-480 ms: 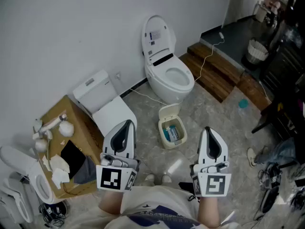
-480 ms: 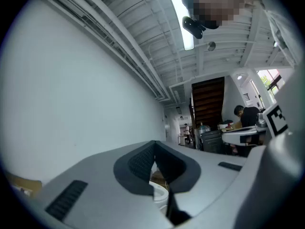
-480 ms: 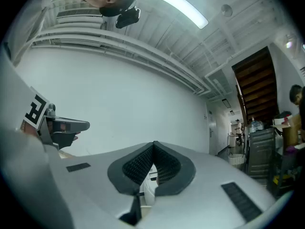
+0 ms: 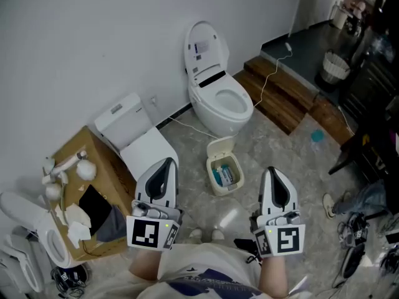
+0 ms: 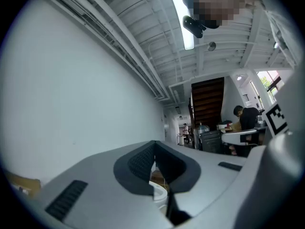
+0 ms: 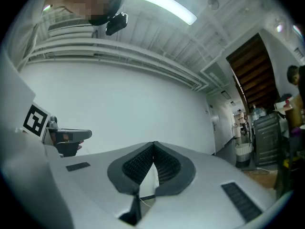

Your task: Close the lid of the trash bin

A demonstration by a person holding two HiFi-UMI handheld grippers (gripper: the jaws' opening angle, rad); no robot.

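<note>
A small cream trash bin (image 4: 225,173) stands on the floor in front of a white toilet (image 4: 218,92), with its lid (image 4: 221,146) tipped up at the back and packets visible inside. My left gripper (image 4: 166,164) hovers to the bin's left, shut and empty. On the bin's right, my right gripper (image 4: 272,172) is held at about the same height, also shut with nothing in it. Both point slightly upward; the left gripper (image 5: 155,147) and the right gripper (image 6: 153,148) in their own views see mostly wall and ceiling, with tips meeting.
A second white toilet (image 4: 140,141) stands at left beside a cardboard box (image 4: 87,192) holding fittings. Wooden steps (image 4: 283,95) and a white cable (image 4: 269,73) lie at right. Shoes (image 4: 349,260) and a dark chair (image 4: 368,148) crowd the right edge.
</note>
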